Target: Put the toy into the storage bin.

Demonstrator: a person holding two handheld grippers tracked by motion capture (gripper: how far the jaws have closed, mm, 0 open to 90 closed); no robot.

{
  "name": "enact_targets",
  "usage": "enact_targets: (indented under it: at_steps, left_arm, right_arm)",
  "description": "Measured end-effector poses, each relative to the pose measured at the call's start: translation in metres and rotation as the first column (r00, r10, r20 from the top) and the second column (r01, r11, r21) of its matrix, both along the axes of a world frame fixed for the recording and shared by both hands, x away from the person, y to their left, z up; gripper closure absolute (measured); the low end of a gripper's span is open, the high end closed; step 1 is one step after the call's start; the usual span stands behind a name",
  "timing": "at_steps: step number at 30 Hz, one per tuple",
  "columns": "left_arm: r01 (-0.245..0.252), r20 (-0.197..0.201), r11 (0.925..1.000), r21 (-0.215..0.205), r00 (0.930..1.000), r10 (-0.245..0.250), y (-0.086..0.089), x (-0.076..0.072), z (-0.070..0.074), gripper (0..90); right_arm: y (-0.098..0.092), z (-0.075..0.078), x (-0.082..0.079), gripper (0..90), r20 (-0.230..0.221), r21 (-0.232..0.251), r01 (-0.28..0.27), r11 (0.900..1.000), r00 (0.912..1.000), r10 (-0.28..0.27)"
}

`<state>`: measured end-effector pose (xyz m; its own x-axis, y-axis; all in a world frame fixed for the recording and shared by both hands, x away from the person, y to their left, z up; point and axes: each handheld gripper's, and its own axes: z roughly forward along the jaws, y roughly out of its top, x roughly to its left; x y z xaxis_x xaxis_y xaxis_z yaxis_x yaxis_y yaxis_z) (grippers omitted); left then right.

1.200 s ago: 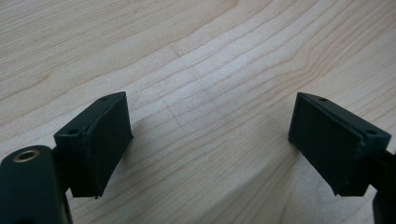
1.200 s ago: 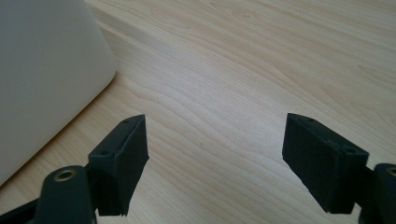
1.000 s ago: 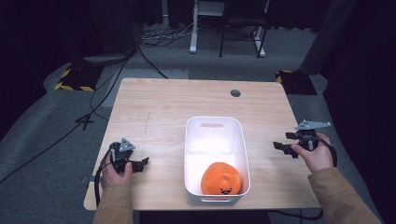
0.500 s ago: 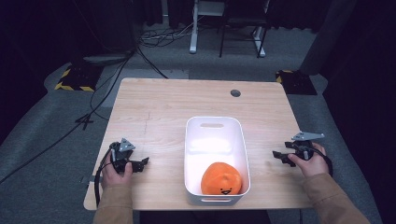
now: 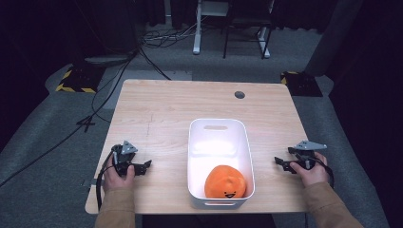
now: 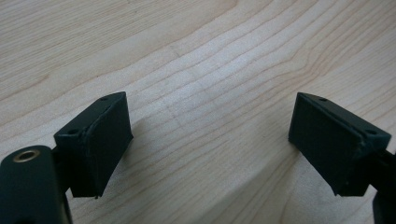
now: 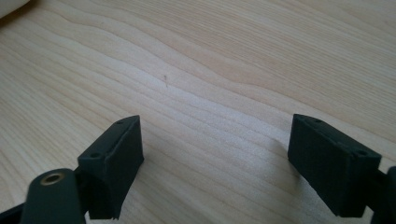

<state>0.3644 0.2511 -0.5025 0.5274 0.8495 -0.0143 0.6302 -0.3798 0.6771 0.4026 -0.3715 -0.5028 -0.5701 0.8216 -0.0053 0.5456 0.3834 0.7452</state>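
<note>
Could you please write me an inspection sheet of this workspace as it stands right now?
Surface: light wooden table, with a small round dark grommet near the far edge.
Job's things: round orange plush toy with a smiling face lying in the near end of the white rectangular plastic bin.
Clutter: nothing seen.
Grippers: left gripper and right gripper rest on the table either side of the bin, jaws open, holding nothing.
Cables: black cable loops from the left gripper; more cables run over the floor.
Surroundings: grey carpet, white desk legs, yellow-and-black striped floor plates.
</note>
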Motion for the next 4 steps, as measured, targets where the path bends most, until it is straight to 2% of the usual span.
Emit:
enact_targets:
  at_steps: [2, 4]
  left_arm:
    - [-0.001, 0.002, 1.0, 0.001, 1.0, 0.001, -0.0001, 0.0, -0.0001, 13.6]
    - [-0.002, 0.002, 1.0, 0.001, 1.0, 0.002, -0.0001, 0.0, -0.0001, 13.6]
  right_arm:
    - [-0.0012, -0.0003, 0.0007, 15.4, 0.004, -0.015, -0.022, 1.0, 0.9998, 0.022]
    - [-0.0006, -0.0004, 0.0009, 13.6, -0.005, -0.01, -0.039, 0.999, 0.9992, 0.039]
